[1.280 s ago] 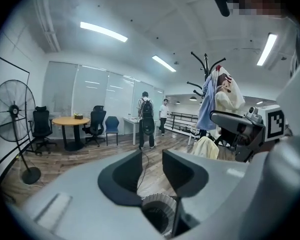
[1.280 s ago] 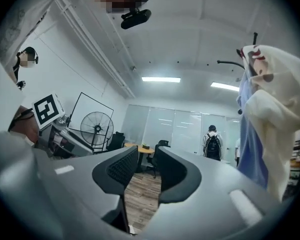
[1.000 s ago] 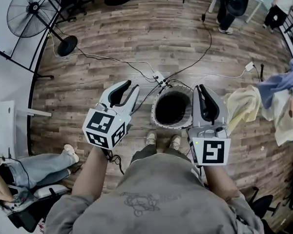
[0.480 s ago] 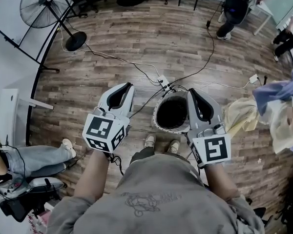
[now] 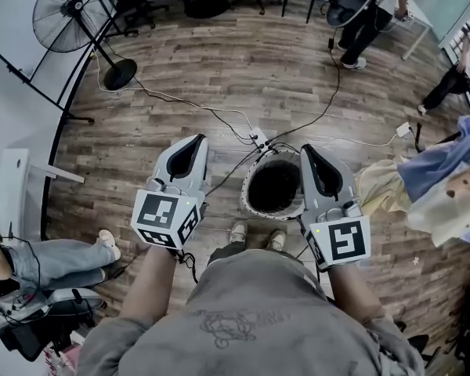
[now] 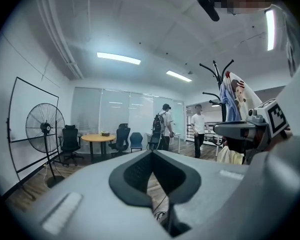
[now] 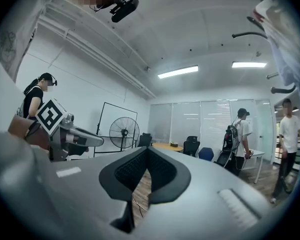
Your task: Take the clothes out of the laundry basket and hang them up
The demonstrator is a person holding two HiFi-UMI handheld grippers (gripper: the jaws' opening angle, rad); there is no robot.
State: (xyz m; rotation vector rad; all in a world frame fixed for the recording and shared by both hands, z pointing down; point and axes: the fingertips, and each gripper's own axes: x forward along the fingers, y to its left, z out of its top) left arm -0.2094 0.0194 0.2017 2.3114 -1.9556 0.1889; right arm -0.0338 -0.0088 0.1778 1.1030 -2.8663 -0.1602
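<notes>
The round laundry basket [image 5: 254,204] stands on the wood floor just ahead of my feet, and its inside looks dark with no clothes showing. My left gripper [image 5: 197,140] is held level to its left, shut and empty. Over the basket's right rim, my right gripper [image 5: 307,150] is also shut on nothing. Yellow, blue and cream clothes [image 5: 435,180] hang at the right edge. In the left gripper view the same clothes [image 6: 233,95] hang on a black coat rack, behind the right gripper [image 6: 250,129]. The right gripper view shows the left gripper [image 7: 65,133] at the left.
Cables and a power strip [image 5: 258,140] run across the floor beyond the basket. A pedestal fan [image 5: 77,16] stands at the far left. A seated person's legs [image 5: 55,258] are at the lower left. People, chairs and a round table [image 6: 101,137] stand at the far end.
The left gripper's jaws were apart one second ago and are now together. Both grippers have drawn a little closer to the basket, and the view has tilted slightly.
</notes>
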